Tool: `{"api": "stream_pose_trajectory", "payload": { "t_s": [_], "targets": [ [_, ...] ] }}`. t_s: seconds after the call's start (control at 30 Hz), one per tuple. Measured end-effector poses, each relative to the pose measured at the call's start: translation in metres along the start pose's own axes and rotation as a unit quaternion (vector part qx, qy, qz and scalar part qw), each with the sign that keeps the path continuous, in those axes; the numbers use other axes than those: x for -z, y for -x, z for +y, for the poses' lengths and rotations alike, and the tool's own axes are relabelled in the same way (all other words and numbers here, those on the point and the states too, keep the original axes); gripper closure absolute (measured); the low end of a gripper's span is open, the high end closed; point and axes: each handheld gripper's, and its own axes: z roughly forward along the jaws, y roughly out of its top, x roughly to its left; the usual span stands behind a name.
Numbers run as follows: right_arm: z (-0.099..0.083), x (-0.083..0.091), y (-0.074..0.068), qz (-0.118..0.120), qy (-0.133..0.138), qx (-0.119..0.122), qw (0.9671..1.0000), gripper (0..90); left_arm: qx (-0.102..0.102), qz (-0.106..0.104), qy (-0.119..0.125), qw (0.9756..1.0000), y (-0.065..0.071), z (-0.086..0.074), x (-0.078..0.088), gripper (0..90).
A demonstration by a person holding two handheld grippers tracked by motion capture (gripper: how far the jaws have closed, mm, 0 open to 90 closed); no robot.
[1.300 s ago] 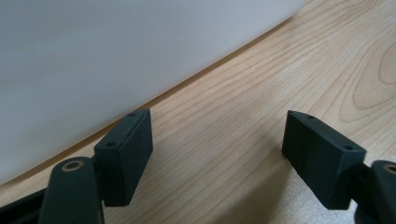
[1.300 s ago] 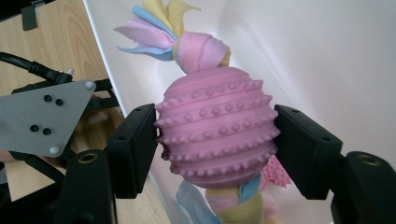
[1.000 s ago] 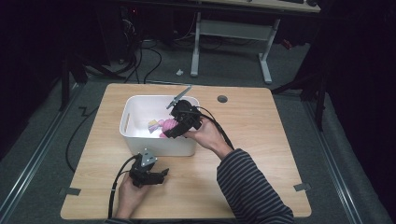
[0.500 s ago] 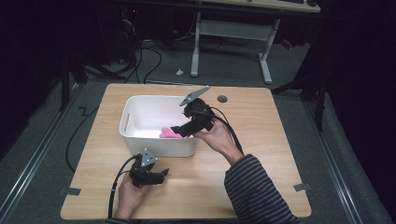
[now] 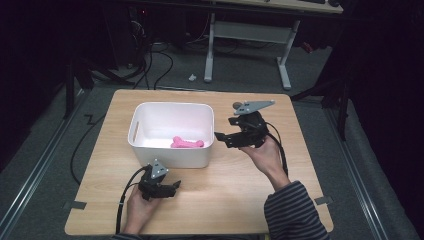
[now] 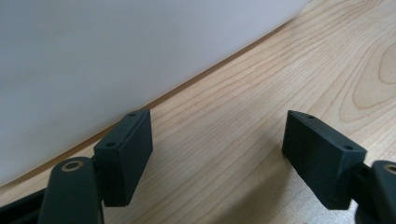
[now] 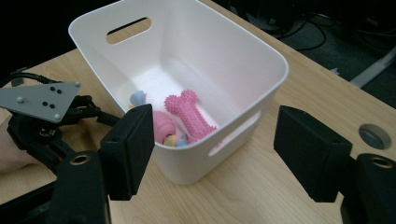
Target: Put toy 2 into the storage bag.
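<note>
A white bin stands on the wooden table, and a pink bone toy lies on its floor. In the right gripper view the bone rests beside a smaller pink toy with pastel bits. My right gripper hovers just right of the bin and points at it. Its jaws have just been closing, are still apart, and hold nothing. My left gripper rests on the table in front of the bin's near wall, open and empty.
A round cable hole sits in the tabletop behind the right hand. A desk frame and cables lie on the floor beyond the far edge. Bare wood stretches between the two hands.
My right gripper has drawn back from over the bin, rightwards and a little up, with nothing in it. The pink toys stay in the bin. The left gripper has not moved.
</note>
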Motion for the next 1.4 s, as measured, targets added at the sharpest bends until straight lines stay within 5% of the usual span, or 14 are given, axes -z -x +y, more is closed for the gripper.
{"api": "stream_pose_trajectory", "payload": {
  "t_s": [0.4, 0.8, 1.4],
  "targets": [
    [-0.038, 0.048, 0.018, -0.036, 0.027, -0.04, 0.9982, 30.7, 0.0, 0.001, 0.0, 1.0, 0.0, 0.0, 0.0, 24.7],
    [-0.073, 0.077, 0.02, -0.064, 0.051, -0.063, 0.9947, 31.2, 0.0, 0.0, 0.0, 1.0, 0.0, 0.0, 0.0, 24.8],
    [-0.12, 0.088, 0.016, -0.087, 0.056, -0.102, 0.9894, 32.4, 0.0, 0.0, 0.0, 1.0, 0.0, 0.0, 0.0, 24.7]
  ]
}}
